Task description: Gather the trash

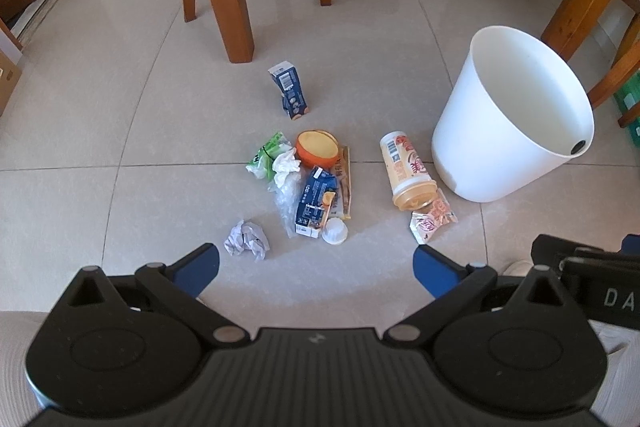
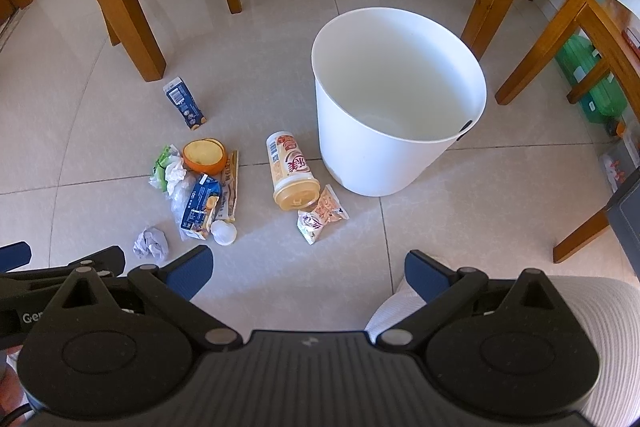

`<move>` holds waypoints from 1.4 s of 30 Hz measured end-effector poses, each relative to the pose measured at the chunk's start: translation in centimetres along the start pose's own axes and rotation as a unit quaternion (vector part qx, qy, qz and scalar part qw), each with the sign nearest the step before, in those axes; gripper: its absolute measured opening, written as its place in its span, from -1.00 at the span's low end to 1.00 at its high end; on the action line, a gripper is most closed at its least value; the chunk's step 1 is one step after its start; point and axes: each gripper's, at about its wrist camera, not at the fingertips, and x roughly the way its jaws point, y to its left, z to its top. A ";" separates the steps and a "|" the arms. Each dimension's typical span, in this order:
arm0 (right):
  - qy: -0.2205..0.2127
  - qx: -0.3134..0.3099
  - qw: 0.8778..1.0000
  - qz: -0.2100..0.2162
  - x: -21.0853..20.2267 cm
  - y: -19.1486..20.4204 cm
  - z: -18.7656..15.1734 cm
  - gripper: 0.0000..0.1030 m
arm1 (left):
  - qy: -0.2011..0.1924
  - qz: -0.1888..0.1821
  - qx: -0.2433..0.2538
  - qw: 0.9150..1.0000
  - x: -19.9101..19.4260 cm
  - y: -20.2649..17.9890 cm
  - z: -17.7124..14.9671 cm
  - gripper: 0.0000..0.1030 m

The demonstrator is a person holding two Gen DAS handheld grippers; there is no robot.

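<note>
Pale tiled floor (image 2: 460, 227), wooden chair legs (image 2: 132, 27) behind. White bin (image 2: 384, 155) upright, nothing visible inside. Trash pile (image 1: 308, 187) and tipped cup (image 2: 290, 171) on floor left of bin. Left claw (image 1: 316, 267) and right claw (image 2: 308, 269) both spread apart, holding nothing.

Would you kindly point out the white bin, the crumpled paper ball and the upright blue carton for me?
white bin (image 2: 384, 163), right wrist view, on its outer front wall.
crumpled paper ball (image 1: 247, 239), left wrist view, on the middle of the wad.
upright blue carton (image 1: 291, 91), left wrist view, on its facing side.
</note>
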 end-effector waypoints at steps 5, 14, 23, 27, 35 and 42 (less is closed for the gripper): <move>-0.006 0.002 1.000 0.002 0.1 -0.3 -0.1 1.00 | -0.003 -0.005 0.002 1.000 0.4 0.0 -0.1 0.99; -0.025 -0.004 1.000 0.006 0.7 -0.8 0.7 1.00 | -0.014 -0.018 0.008 1.000 1.6 -0.5 0.5 0.99; -0.047 -0.005 0.999 0.025 2.2 -2.0 2.1 1.00 | -0.033 -0.038 0.023 0.998 3.4 -1.7 1.7 0.99; -0.055 -0.005 0.998 0.029 2.9 -2.6 2.5 1.00 | -0.039 -0.051 0.034 0.997 4.5 -2.5 2.6 0.99; -0.051 0.019 0.998 0.021 4.9 -4.3 3.0 1.00 | -0.067 -0.061 0.048 0.995 6.2 -3.9 3.4 0.99; -0.040 0.047 0.998 0.001 6.8 -6.5 3.9 1.00 | -0.098 -0.063 0.062 0.991 7.5 -4.6 3.9 0.99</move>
